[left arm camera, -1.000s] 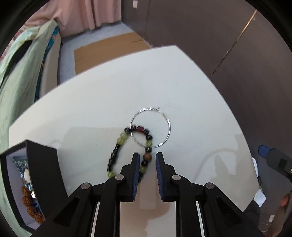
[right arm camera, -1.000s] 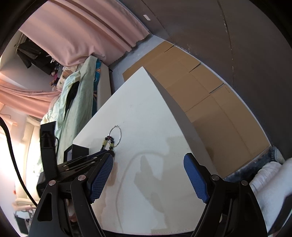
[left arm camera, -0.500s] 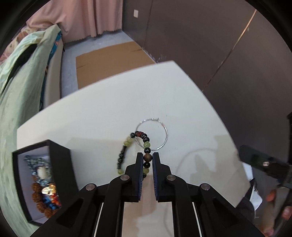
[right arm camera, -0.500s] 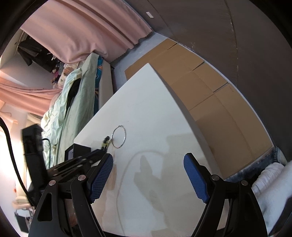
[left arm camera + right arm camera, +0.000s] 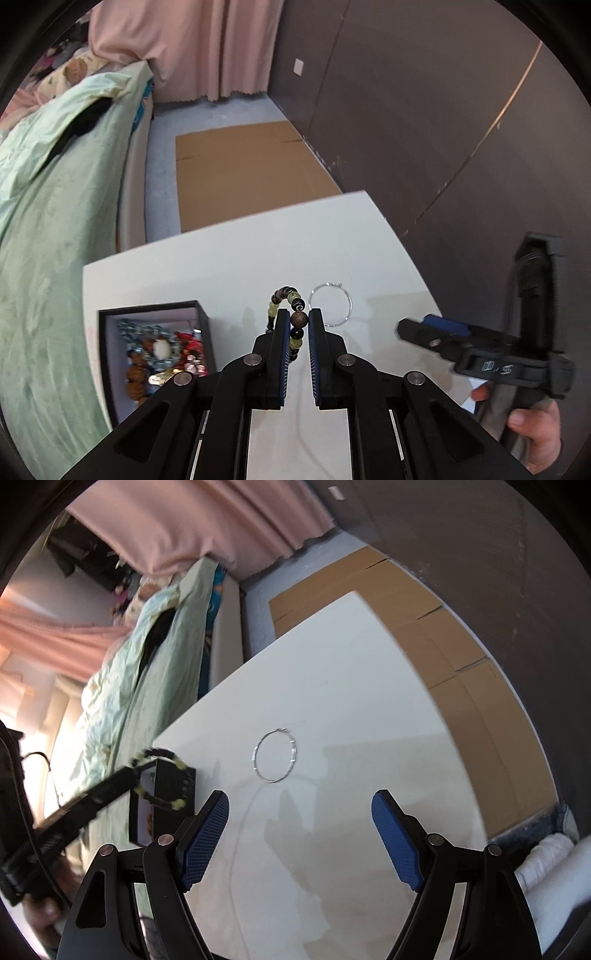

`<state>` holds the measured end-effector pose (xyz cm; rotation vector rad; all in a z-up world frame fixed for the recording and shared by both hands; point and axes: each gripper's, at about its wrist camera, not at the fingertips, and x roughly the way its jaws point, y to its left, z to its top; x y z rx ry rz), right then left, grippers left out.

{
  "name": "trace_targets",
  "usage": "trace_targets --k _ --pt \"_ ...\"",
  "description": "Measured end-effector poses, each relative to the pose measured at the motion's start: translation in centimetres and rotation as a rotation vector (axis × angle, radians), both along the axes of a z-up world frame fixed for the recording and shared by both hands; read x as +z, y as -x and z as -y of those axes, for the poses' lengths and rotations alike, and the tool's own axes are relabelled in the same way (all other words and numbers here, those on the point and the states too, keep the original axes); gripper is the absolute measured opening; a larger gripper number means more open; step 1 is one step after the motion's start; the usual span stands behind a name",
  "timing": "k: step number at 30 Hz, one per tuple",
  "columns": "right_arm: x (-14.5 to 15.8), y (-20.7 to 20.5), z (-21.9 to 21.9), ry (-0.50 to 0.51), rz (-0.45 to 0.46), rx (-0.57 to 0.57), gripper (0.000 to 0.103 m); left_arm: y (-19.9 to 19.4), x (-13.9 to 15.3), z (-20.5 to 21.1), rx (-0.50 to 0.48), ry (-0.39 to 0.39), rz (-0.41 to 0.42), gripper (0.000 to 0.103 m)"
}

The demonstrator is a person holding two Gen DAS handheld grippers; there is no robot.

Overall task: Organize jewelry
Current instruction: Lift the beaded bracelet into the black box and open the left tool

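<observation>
Left wrist view showed the left gripper squeezed tight on one brown bead of the bead bracelet, lifted off the white table near the jewelry box. It looked light and floppy. The right gripper was wide open, holding nothing.

One beaded bracelet, one silver hoop, one jewelry box, two claws.
</observation>
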<state>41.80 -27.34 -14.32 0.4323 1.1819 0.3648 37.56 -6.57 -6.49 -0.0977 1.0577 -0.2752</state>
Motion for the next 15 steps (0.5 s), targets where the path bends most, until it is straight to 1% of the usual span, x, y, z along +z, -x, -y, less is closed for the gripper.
trace_targets --k 5,11,15 --pt "-0.4 -1.2 -2.3 0.054 -0.022 0.054 0.08 0.6 1.3 -1.9 0.036 0.017 0.026 0.01" --pt "-0.7 -3.0 -5.1 0.178 -0.022 0.13 0.08 1.2 2.1 -4.2 0.086 0.03 0.039 0.01" --pt "-0.9 -4.1 -6.8 0.258 -0.009 0.202 0.08 1.5 2.3 -6.0 0.12 0.041 0.043 0.01"
